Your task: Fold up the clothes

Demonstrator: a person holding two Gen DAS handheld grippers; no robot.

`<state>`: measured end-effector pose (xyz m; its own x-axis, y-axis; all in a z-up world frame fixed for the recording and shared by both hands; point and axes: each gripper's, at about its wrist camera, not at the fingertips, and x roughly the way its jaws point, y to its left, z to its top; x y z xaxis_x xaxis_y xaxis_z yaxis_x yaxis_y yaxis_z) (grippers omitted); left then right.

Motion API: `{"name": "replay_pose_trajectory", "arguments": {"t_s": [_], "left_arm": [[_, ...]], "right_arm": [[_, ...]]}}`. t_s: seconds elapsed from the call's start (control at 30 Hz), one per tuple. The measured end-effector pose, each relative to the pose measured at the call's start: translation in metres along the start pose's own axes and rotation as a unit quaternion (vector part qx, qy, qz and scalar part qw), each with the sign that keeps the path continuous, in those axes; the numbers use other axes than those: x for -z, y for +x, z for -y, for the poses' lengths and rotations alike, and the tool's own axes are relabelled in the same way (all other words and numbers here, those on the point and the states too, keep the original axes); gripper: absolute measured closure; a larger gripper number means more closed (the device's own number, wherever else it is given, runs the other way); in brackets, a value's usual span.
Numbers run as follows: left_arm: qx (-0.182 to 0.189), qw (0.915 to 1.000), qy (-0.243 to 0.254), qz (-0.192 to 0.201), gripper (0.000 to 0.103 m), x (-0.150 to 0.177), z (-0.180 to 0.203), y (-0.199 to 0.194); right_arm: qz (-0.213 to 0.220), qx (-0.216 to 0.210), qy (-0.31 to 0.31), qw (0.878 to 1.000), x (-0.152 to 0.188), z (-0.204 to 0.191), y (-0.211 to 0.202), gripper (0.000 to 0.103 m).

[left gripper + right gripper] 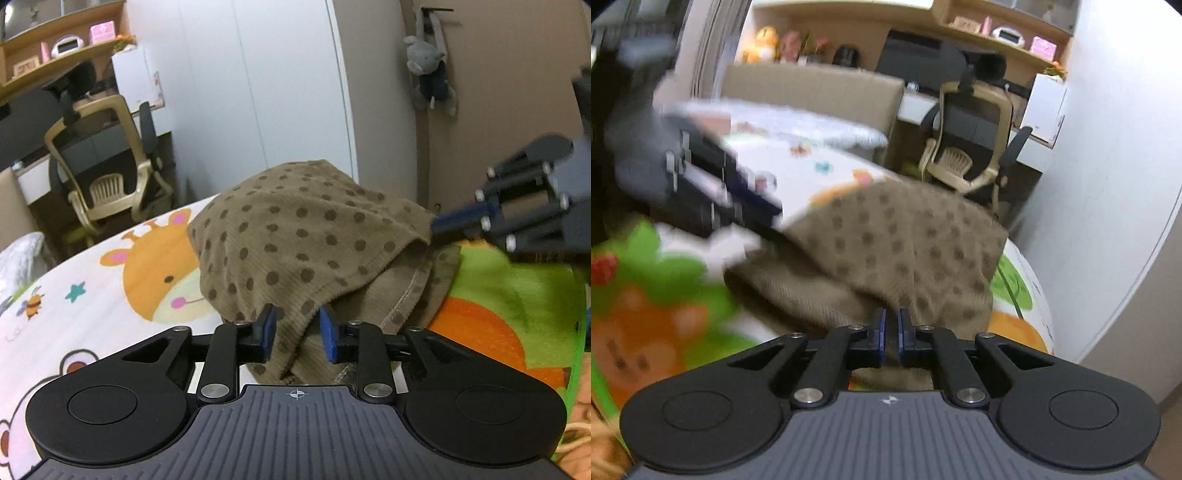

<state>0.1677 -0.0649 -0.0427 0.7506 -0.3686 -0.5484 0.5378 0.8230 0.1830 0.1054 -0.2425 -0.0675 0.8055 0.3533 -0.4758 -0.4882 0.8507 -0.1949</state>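
A brown polka-dot garment [295, 229] [905, 243] lies bunched on a cartoon-print bed sheet [92, 295] [798, 173]. My left gripper [298, 328] is at its near edge with the blue pads well apart. A fold of the cloth hangs loosely between them, and I see no pinch. From the right wrist view the left gripper [772, 210] is a blur at the garment's left edge. My right gripper [892, 328] is shut on a thin strip of the garment. In the left wrist view the right gripper [436, 225] pinches the cloth's right corner and holds it raised.
An office chair [107, 162] [967, 147] stands past the far side of the bed beside a desk with shelves. A white wardrobe [258, 92] rises behind the garment. A grey plush toy [428, 70] hangs on the wall. A padded headboard [812, 88] ends the bed.
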Motion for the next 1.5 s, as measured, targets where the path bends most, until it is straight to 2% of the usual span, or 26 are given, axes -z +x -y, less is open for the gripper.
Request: {"name": "replay_pose_trajectory", "arguments": {"t_s": [0.07, 0.13, 0.27, 0.37, 0.47, 0.5, 0.53, 0.6, 0.73, 0.83, 0.93, 1.0, 1.1, 1.17, 1.27, 1.33, 1.4, 1.43, 1.5], "left_arm": [[0.003, 1.0, -0.002, -0.001, 0.07, 0.001, 0.0, 0.001], [0.004, 1.0, -0.004, -0.004, 0.068, 0.002, -0.001, 0.002], [0.009, 0.9999, -0.006, -0.007, 0.059, 0.002, -0.001, 0.004], [0.037, 0.9991, -0.019, -0.002, 0.052, 0.002, -0.007, -0.004], [0.062, 0.9938, -0.089, 0.022, 0.042, -0.008, -0.034, -0.017], [0.067, 0.9901, -0.119, 0.033, 0.034, -0.013, -0.046, -0.021], [0.069, 0.9851, -0.152, 0.041, 0.026, -0.018, -0.06, -0.021], [0.07, 0.973, -0.215, 0.047, 0.022, -0.029, -0.086, -0.013], [0.072, 0.9604, -0.269, 0.003, 0.02, -0.043, -0.109, 0.043], [0.093, 0.9485, -0.3, -0.039, 0.022, -0.042, -0.111, 0.081], [0.1, 0.9465, -0.3, -0.063, 0.021, -0.036, -0.105, 0.099], [0.104, 0.9477, -0.293, -0.074, 0.021, -0.033, -0.101, 0.104], [0.104, 0.9528, -0.273, -0.082, 0.021, -0.03, -0.092, 0.106], [0.104, 0.9542, -0.267, -0.085, 0.021, -0.03, -0.088, 0.107], [0.103, 0.9552, -0.264, -0.087, 0.021, -0.029, -0.085, 0.107], [0.103, 0.9545, -0.266, -0.087, 0.021, -0.028, -0.087, 0.106], [0.104, 0.9537, -0.268, -0.088, 0.021, -0.026, -0.089, 0.104], [0.103, 0.9538, -0.268, -0.088, 0.02, -0.025, -0.09, 0.103], [0.102, 0.9538, -0.268, -0.089, 0.019, -0.025, -0.092, 0.102]], "right_arm": [[0.02, -0.018, 0.035, 0.999, -0.014, 0.009, -0.001, 0.084], [0.033, -0.028, 0.062, 0.997, -0.031, 0.021, 0.015, 0.061], [0.04, -0.039, 0.093, 0.994, -0.063, 0.037, 0.063, 0.056], [0.008, -0.051, 0.099, 0.994, -0.067, 0.038, 0.101, 0.048], [-0.024, -0.055, 0.098, 0.993, -0.054, 0.036, 0.127, 0.047], [-0.026, -0.053, 0.096, 0.994, -0.046, 0.035, 0.129, 0.047], [-0.026, -0.051, 0.094, 0.994, -0.04, 0.034, 0.126, 0.047], [-0.034, -0.051, 0.097, 0.993, -0.03, 0.032, 0.119, 0.047], [-0.041, -0.041, 0.085, 0.995, -0.016, 0.029, 0.106, 0.047], [-0.047, -0.043, 0.09, 0.994, -0.015, 0.031, 0.1, 0.044], [-0.06, -0.048, 0.101, 0.992, -0.013, 0.038, 0.095, 0.036], [-0.063, -0.06, 0.133, 0.987, -0.013, 0.05, 0.088, 0.035], [-0.039, -0.062, 0.2, 0.977, -0.017, 0.077, 0.076, 0.027], [-0.022, -0.054, 0.231, 0.971, -0.021, 0.095, 0.074, 0.027], [-0.006, -0.039, 0.266, 0.963, -0.031, 0.121, 0.088, 0.023], [-0.018, -0.039, 0.285, 0.958, -0.032, 0.133, 0.111, 0.019], [-0.05, -0.042, 0.296, 0.953, -0.028, 0.137, 0.138, 0.021], [-0.061, -0.044, 0.295, 0.952, -0.028, 0.134, 0.148, 0.031], [-0.062, -0.043, 0.267, 0.961, -0.034, 0.117, 0.151, 0.037]]}}
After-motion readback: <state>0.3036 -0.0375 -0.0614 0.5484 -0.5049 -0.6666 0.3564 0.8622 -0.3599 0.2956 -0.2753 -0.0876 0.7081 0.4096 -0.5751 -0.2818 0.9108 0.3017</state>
